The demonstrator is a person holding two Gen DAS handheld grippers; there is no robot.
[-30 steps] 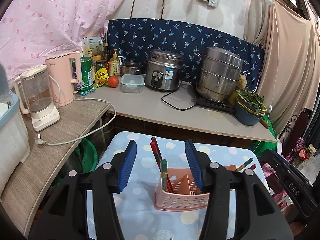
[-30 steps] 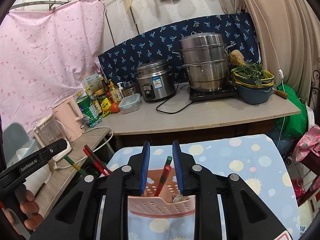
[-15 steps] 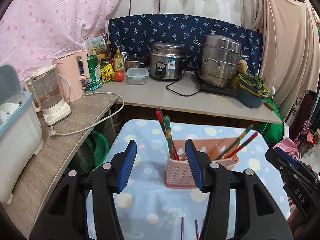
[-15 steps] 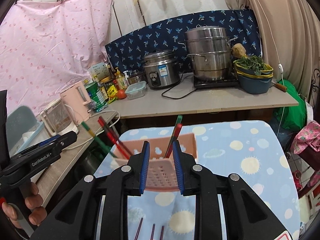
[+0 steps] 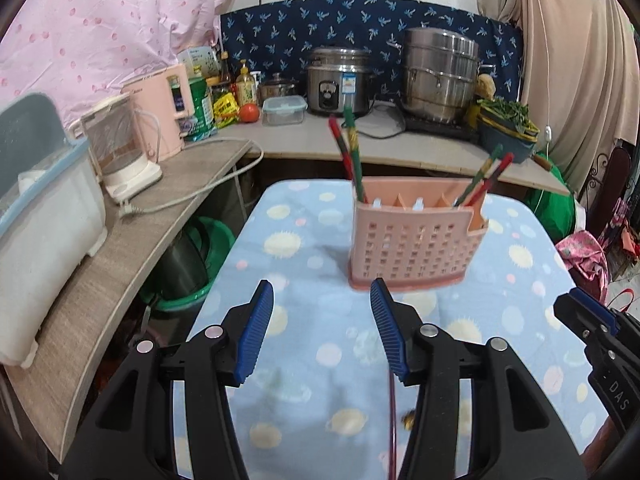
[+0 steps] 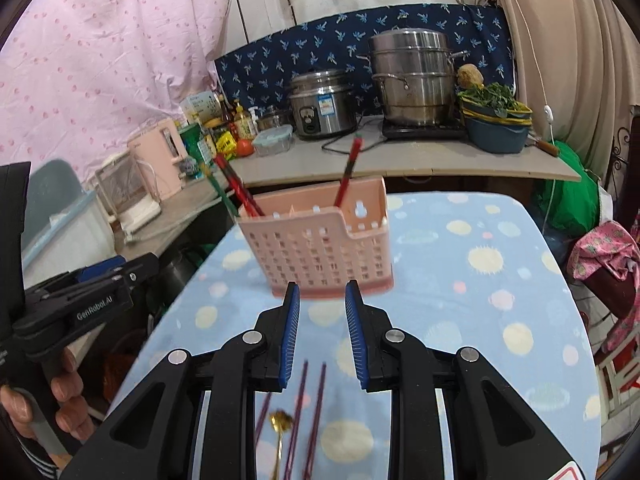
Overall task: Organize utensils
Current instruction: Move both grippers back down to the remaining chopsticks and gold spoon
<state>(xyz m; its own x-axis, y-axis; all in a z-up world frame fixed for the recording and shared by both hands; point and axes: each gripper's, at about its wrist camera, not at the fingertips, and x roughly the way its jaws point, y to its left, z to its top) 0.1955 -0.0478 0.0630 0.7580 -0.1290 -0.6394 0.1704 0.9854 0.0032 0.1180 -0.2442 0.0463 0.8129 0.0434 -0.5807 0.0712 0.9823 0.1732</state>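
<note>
A pink slotted utensil caddy (image 5: 416,240) (image 6: 320,248) stands on the blue dotted cloth (image 5: 304,264). Red and green chopsticks (image 5: 350,148) lean out of its left end, and another pair (image 5: 486,176) out of its right end. My left gripper (image 5: 322,300) hovers short of the caddy, open and holding nothing. My right gripper (image 6: 323,296) is also short of it, its jaws a narrow gap apart with nothing between. Below the right gripper, dark purple chopsticks (image 6: 316,412) and a gold spoon (image 6: 280,420) lie loose on the cloth. One dark chopstick (image 5: 392,420) shows in the left wrist view.
A counter (image 5: 400,148) behind the table carries a rice cooker (image 5: 340,80), a steel steamer pot (image 5: 440,76) and a bowl of greens (image 5: 506,132). A side shelf at left holds a pink kettle (image 5: 160,116), a blender jug (image 5: 120,144) and a white bin (image 5: 44,216). A hand (image 6: 60,392) holds the left gripper.
Both grippers drew back and sank away from the caddy, which now sits farther off and higher in view. The loose chopsticks and gold spoon came into view under the jaws.
</note>
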